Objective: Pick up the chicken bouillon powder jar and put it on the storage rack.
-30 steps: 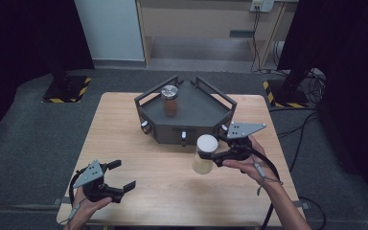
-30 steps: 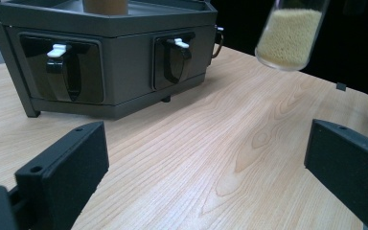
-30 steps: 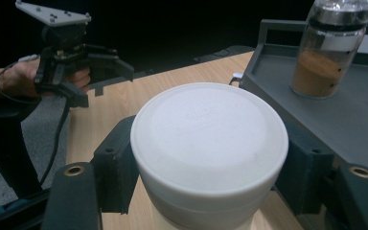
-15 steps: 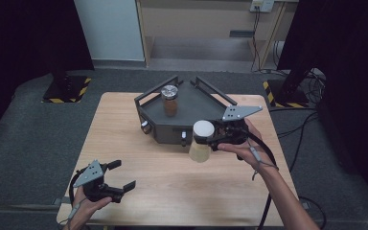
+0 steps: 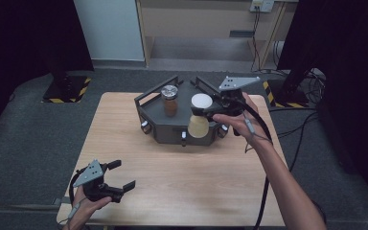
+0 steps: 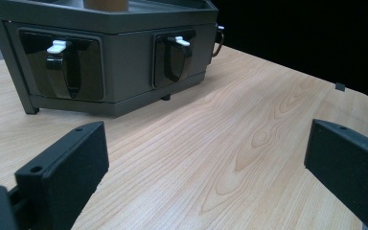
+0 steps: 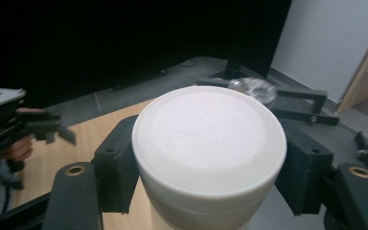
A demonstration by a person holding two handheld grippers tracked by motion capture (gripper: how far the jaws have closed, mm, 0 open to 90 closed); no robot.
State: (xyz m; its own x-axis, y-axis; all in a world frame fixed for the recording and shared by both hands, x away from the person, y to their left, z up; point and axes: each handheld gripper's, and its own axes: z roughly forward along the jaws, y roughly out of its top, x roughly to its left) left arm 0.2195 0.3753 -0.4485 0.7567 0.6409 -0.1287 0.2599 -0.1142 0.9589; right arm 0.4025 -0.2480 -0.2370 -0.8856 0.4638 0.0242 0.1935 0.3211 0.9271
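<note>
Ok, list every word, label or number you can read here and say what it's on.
White lid of the jar held in the right gripper: two lines of raised lettering, too faint and blurred to read.
Dark tray, its latches, silver-lidded jar, table: no text.
Yellow-black striped stand bases on the floor: hazard stripes, no words.

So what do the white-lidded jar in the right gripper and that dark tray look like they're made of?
Jar: the lid looks like matte white plastic, with faint moulded lettering on top; the pale body seems translucent plastic, though that's uncertain. Tray: probably dark grey painted metal or hard plastic, with flat smooth panels, crisp edges and glossy black inset latches.
</note>
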